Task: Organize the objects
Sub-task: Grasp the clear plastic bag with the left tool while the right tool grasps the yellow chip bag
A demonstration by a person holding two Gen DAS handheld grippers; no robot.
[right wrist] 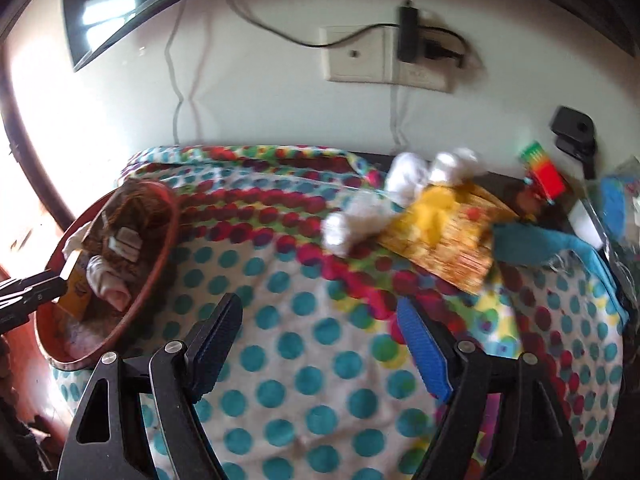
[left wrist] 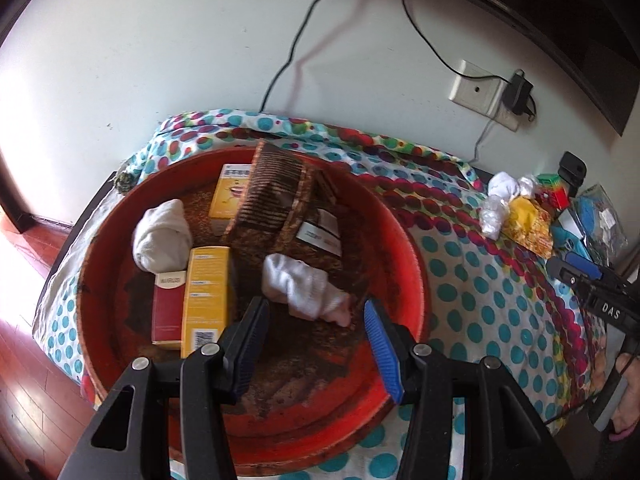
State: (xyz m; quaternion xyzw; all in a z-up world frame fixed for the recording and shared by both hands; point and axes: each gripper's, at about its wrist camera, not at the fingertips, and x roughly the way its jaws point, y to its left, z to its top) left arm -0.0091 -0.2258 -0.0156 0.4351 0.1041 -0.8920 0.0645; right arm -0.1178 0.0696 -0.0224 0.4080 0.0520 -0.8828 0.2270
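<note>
A round red tray [left wrist: 312, 436] lies on a dotted cloth [left wrist: 480, 280]. It holds two yellow boxes [left wrist: 208, 296], a red box [left wrist: 168, 308], a rolled white sock [left wrist: 160, 236], a white sock with a pink toe [left wrist: 304, 284] and a brown woven piece [left wrist: 272, 196]. My left gripper [left wrist: 316, 308] hangs open above the tray, with the pink-toed sock lying beyond its tips, untouched. My right gripper [right wrist: 318, 304] is open and empty over the cloth [right wrist: 300, 380]. Ahead of it lie white bundles [right wrist: 404, 180], a yellow packet [right wrist: 436, 216] and a colourful box [right wrist: 544, 172].
The red tray [right wrist: 160, 248] sits left of the right gripper, with the left gripper [right wrist: 32, 284] over its edge. The right gripper [left wrist: 572, 270] shows at the left wrist view's right edge. A wall socket [left wrist: 476, 88] with cables is behind. Blue fabric [right wrist: 532, 244] lies far right.
</note>
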